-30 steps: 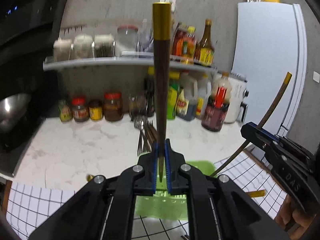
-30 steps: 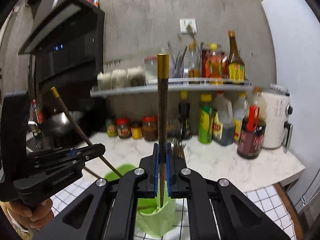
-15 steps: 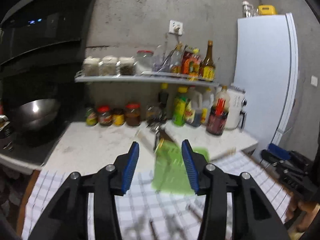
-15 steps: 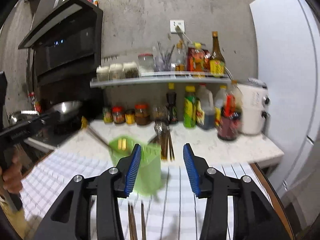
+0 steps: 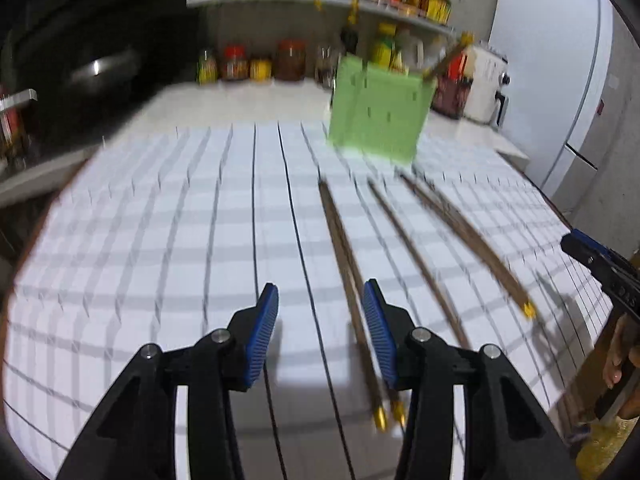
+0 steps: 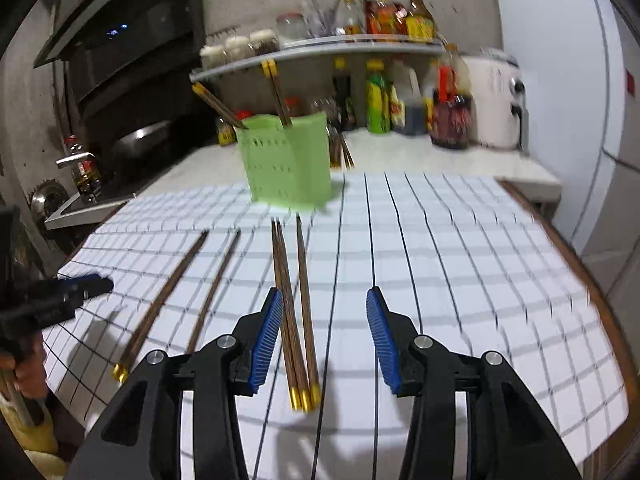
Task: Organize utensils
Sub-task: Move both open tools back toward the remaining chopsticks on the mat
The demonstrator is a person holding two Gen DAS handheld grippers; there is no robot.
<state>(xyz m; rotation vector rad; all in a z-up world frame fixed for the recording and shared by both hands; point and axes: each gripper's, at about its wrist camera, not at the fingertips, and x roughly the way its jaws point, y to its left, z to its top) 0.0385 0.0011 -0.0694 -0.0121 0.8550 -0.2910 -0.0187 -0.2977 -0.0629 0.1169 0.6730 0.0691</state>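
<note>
- Left hand-held gripper [image 5: 320, 304]: jaws spread, nothing pinched, angled down over the checked cloth [image 5: 160, 260].
- Right hand-held gripper [image 6: 324, 308]: jaws spread too, empty, also tilted down at the cloth.
- Landmark: green utensil holder [image 6: 288, 160], upright at the far edge of the cloth on the tabletop [image 6: 440, 156].
- Chopsticks in the holder [image 6: 276, 92]: gold-capped ends stick up out of its top, leaning; some lean left, a pair stands nearer the middle.
- Loose chopsticks [image 6: 298, 312] lie flat on the cloth in front of the holder, tips toward it, gold caps toward the cameras. Three lie close together near the right gripper's left finger, partly between the jaws in that view.
- Two more chopsticks [image 6: 160, 300] lie apart from each other, left of that group in the right wrist view.
- Behind the holder: shelf [image 6: 320, 52] with jars and sauce bottles, more bottles on the tabletop below it.
- Left wrist view is motion-blurred.
</note>
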